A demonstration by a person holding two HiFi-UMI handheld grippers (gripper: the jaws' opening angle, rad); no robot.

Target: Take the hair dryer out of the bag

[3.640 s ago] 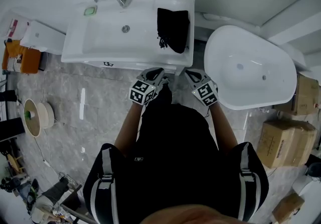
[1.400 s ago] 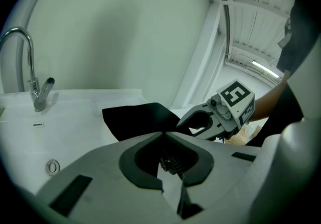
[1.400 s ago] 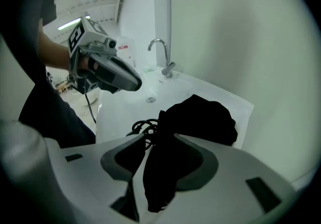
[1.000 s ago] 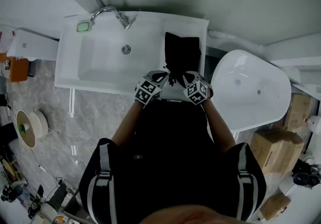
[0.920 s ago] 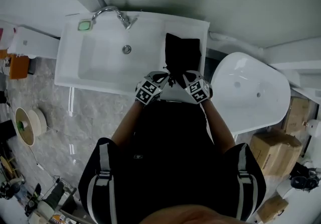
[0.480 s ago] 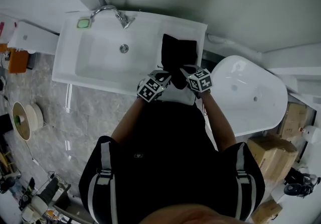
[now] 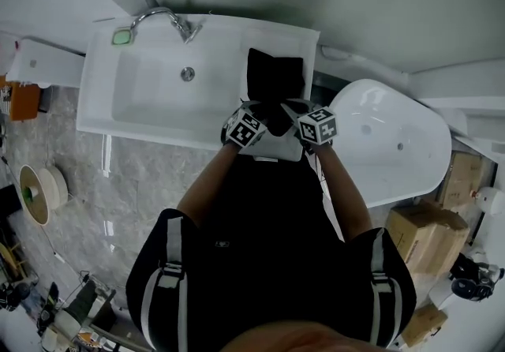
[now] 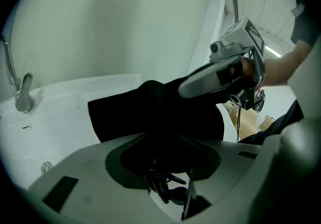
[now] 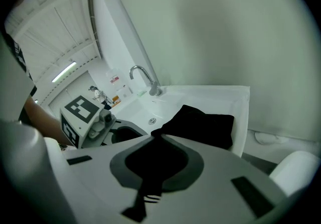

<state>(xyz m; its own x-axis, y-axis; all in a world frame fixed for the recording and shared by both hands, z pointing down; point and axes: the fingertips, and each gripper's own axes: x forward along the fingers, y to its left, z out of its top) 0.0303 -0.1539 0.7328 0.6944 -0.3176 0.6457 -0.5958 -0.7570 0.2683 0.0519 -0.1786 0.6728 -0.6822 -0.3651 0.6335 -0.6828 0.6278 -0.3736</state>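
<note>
White ceramic sink [image 7: 134, 98] fills the left side. On its flat right-hand surface lies the black drawstring cloth bag [image 7: 274, 78]. At the bag's near end, the grey left tool [image 7: 263, 114] is clenched on the fabric, with dark cloth and loose cord bunched between its jaws. Just beside it, the grey right tool [image 7: 292, 111] is pinched on the same mouth end. No hair dryer shows; presumably it sits inside the bag. The step in hand looks like opening the mouth. Next, the two tools would need to draw apart to widen it, so that one can reach in.
</note>
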